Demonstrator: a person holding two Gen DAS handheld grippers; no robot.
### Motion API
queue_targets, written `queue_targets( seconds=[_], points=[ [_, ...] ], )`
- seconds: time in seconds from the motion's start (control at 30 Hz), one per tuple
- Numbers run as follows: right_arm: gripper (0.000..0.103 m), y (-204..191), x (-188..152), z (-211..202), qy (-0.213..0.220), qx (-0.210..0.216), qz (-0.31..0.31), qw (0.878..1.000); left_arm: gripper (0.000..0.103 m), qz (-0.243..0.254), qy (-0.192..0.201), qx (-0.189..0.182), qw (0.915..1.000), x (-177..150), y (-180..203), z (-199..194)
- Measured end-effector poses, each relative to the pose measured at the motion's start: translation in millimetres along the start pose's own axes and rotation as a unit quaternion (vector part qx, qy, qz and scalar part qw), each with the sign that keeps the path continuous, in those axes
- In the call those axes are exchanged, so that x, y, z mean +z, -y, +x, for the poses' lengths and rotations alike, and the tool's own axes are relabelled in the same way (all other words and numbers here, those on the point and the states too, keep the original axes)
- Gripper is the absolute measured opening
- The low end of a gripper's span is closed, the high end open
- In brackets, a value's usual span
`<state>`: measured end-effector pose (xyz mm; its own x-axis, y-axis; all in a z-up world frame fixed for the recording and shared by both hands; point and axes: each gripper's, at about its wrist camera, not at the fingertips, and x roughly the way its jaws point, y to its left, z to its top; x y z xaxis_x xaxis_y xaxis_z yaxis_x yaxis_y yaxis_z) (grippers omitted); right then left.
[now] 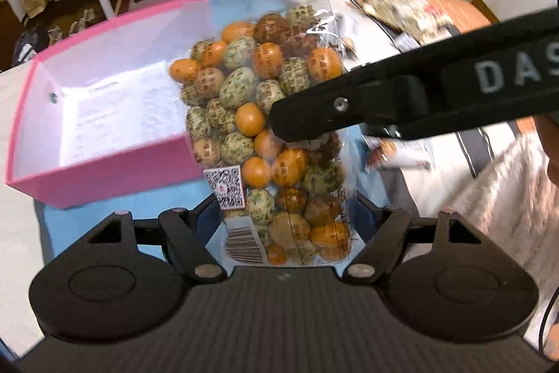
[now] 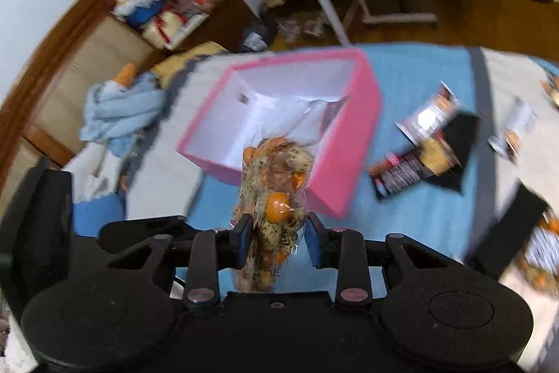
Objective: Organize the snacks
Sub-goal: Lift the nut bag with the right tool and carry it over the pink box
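Observation:
A clear bag of egg-shaped snacks (image 1: 265,93), orange, speckled green and brown, hangs above the blue mat beside an open pink box (image 1: 104,170). My left gripper (image 1: 284,215) is shut on the bag's lower end, one blue pad pressing each side. A black finger of the right gripper (image 1: 314,114) reaches in from the right and rests on the bag's middle. In the right wrist view the right gripper (image 2: 277,229) is shut on the narrow side of the same bag (image 2: 276,170), which hangs in front of the pink box (image 2: 349,142).
The pink box is white inside, with a printed sheet on its floor (image 1: 115,107). Several dark snack packets (image 2: 419,159) lie on the blue mat (image 2: 419,76) to the right, another packet (image 2: 513,128) farther right. A blue cloth (image 2: 118,114) is bunched left of the box.

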<state>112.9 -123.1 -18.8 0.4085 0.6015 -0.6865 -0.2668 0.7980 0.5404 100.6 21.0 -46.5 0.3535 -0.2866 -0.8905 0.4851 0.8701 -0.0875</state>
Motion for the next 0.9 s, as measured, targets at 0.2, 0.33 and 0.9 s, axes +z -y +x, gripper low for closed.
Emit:
queue_targets(
  seconds=[0.2, 0.33, 0.9],
  points=[
    [0.032, -19, 53, 35, 0.016, 0.012, -0.025, 0.999, 0.073, -0.037, 0.036, 0.009, 0.9986, 36, -53, 1],
    [0.032, -11, 79, 68, 0.013, 0.018, -0.007, 1.000, 0.072, -0.058, 0.042, 0.021, 0.9972, 53, -86, 20],
    [0.032, 42, 102, 147, -0.022, 0.016, 0.062, 0.998, 0.071, -0.078, -0.045, 0.018, 0.9958, 94, -129, 100]
  ],
)
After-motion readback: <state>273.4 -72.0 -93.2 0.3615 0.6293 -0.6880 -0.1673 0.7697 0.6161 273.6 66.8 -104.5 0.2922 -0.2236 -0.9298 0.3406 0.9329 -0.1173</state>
